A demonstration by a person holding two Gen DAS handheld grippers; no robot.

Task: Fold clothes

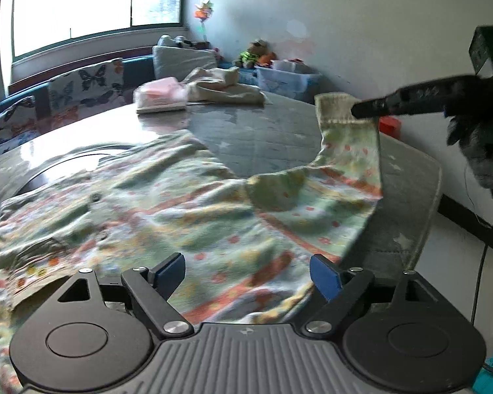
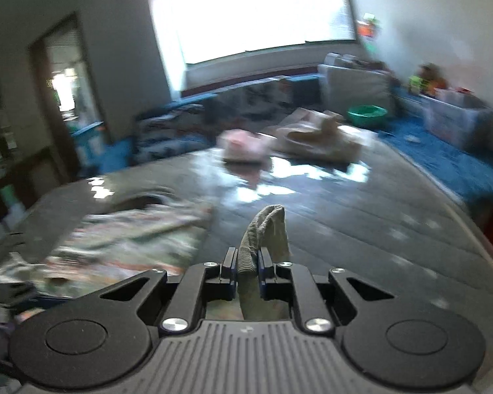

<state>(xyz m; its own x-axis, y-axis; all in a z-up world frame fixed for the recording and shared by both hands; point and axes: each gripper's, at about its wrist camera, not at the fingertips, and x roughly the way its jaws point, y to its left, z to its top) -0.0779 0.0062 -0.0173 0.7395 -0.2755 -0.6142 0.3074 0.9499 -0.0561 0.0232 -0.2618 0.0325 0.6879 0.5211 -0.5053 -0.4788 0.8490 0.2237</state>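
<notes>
Left gripper: I see my left gripper [image 1: 246, 274] with its blue-padded fingers [image 1: 325, 277] spread wide, nothing between them; it hangs just above the near edge of the garment.

Right gripper: in its own view my right gripper [image 2: 248, 271] is pressed onto a ribbed cuff [image 2: 246, 256], which sticks up past the fingertips. From the left wrist view it shows far ahead and to the right [image 1: 366, 111], black, lifting that cuff off the table.

Garment: a green patterned children's top [image 1: 167, 210] with orange stripes and dots lies crumpled right ahead of the left gripper; its sleeve [image 1: 351, 154] rises toward the right gripper.

Table: grey quilted cover [image 1: 263, 131], glossy in the window light, beneath the top.

Beyond the grippers: a folded pink cloth [image 1: 159, 97] and a beige garment [image 1: 223, 87] sit side by side at the table's far side; whether they touch, I cannot tell.

Right wrist view: blurred; the top shows ahead-left [image 2: 121, 243].
</notes>
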